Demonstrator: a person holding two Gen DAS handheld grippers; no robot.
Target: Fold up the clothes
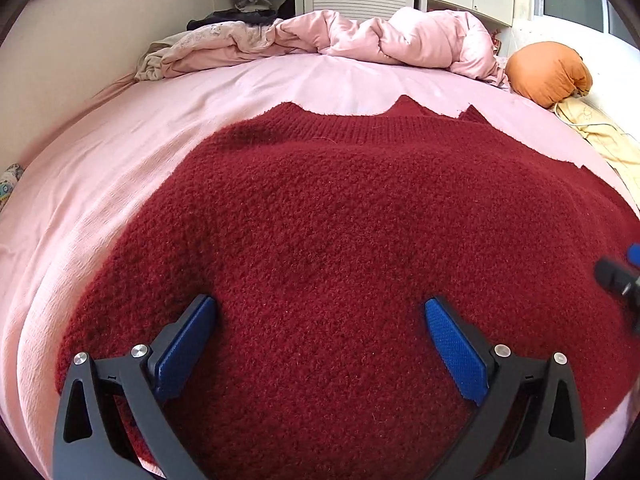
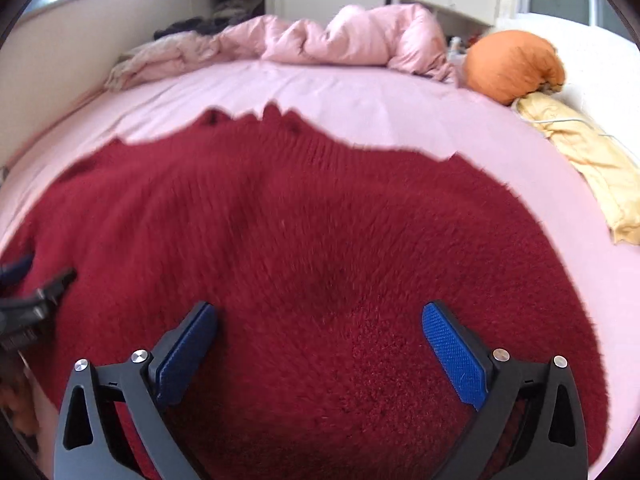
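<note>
A dark red fuzzy knit sweater [image 1: 340, 232] lies spread flat on the pink bed sheet [image 1: 120, 152], ribbed edge at the far side. It also fills the right wrist view [image 2: 320, 240]. My left gripper [image 1: 320, 308] is open and empty, hovering low over the sweater's near left part. My right gripper [image 2: 320, 312] is open and empty over the near right part. The right gripper's tip shows at the right edge of the left wrist view [image 1: 620, 280]; the left gripper shows at the left edge of the right wrist view [image 2: 36, 300].
A crumpled pink duvet [image 1: 360, 40] lies along the far side of the bed. An orange cushion [image 1: 548, 72] and a yellow cloth [image 1: 600, 132] lie at the far right. A wall and window sill are on the left, wardrobes behind.
</note>
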